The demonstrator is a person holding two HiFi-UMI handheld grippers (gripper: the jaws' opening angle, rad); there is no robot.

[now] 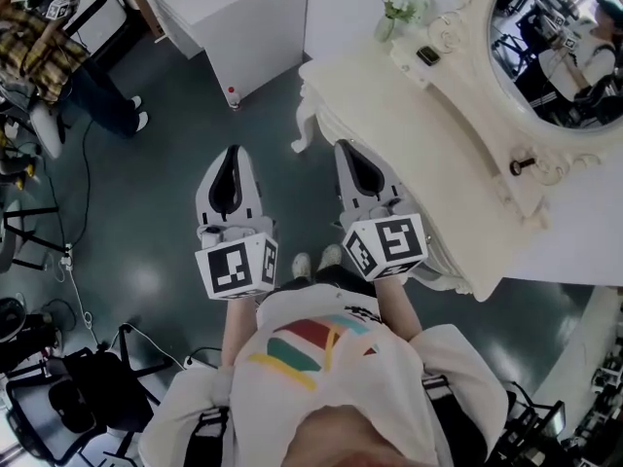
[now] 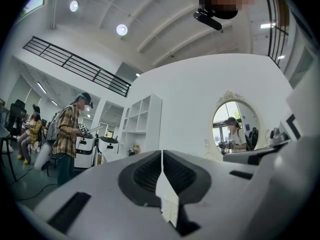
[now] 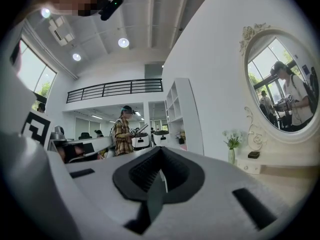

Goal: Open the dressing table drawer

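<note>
The cream dressing table stands at the right of the head view, with an oval mirror along its back; its drawer front does not show. My left gripper hangs over the dark floor, left of the table, its jaws shut and empty. My right gripper is level beside the table's front edge, also shut on nothing. In the left gripper view the pads of the left gripper meet, with the mirror far ahead. In the right gripper view the right gripper is closed, and the mirror is at the right.
A vase of flowers and a small dark box sit on the tabletop. A white shelf unit stands beyond the table's left end. A person in a plaid shirt stands at the far left. Cables and black stands lie on the floor.
</note>
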